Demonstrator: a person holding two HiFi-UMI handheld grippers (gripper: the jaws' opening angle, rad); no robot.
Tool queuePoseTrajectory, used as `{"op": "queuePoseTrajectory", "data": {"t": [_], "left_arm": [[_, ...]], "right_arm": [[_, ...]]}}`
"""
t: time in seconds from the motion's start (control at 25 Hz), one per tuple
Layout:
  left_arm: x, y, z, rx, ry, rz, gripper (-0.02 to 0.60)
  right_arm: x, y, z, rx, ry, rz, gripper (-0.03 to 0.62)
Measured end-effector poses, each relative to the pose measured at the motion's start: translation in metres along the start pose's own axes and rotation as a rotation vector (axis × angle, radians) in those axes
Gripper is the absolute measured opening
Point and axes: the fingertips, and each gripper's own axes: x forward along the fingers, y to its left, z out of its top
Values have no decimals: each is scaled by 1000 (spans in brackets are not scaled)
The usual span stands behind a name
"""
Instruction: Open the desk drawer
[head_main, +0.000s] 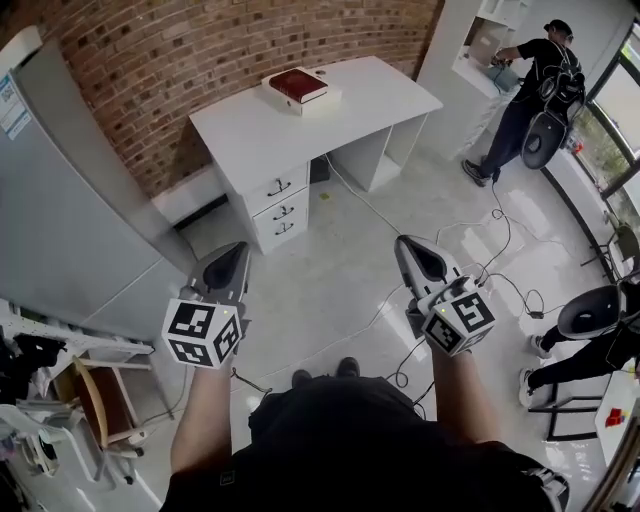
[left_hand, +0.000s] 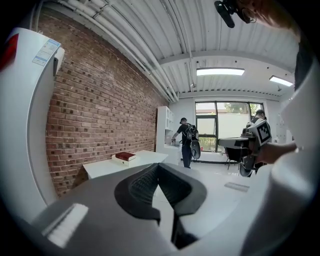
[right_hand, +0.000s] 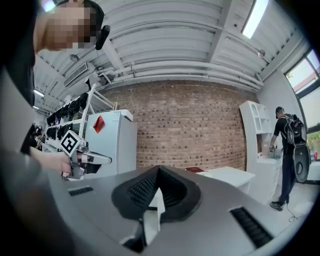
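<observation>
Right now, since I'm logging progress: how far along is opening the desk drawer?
Nothing is done: the three drawers of the desk sit closed. The left gripper and right gripper are shut, empty, well short of it. Left: approach, grip a handle, pull.

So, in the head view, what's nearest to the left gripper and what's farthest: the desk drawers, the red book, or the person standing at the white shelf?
From the left gripper:
1. desk drawers, straight ahead of it.
2. red book, on top of the desk, behind the drawers.
3. standing person, far right at the white shelf.
</observation>
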Motion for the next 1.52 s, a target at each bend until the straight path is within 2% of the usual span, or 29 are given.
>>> {"op": "queuePoseTrajectory", "data": {"t": [0.2,0.4,0.6,0.64,0.68,0.76,0.96,1.12,1.28,1.52], "left_arm": [[-6,7,4,15,-30,-3,12],[-10,10,0,-9,-36,-37,15],[-20,19,-7,-25,-36,-38,18],[-23,21,-8,-27,-33,-37,36],[-25,23,-10,-30,-31,-35,60],[-28,27,-12,-34,-28,-29,75],[-27,36,-22,-59,-16,-9,123],[-23,45,-25,-63,-1,15,174],[-12,55,-25,-60,10,42,195],[29,74,-24,-82,49,89,238]], "right_arm": [[5,10,-2,19,10,16,11],[12,15,-2,56,18,-1,12],[16,29,-4,44,35,9,14],[16,32,-5,39,41,9,17],[16,35,-7,37,48,9,31],[18,39,-10,39,64,11,121],[26,41,-22,52,95,22,193],[39,34,-25,63,97,36,234],[60,24,-30,68,97,67,265],[100,-9,-31,71,92,111,284]]}}
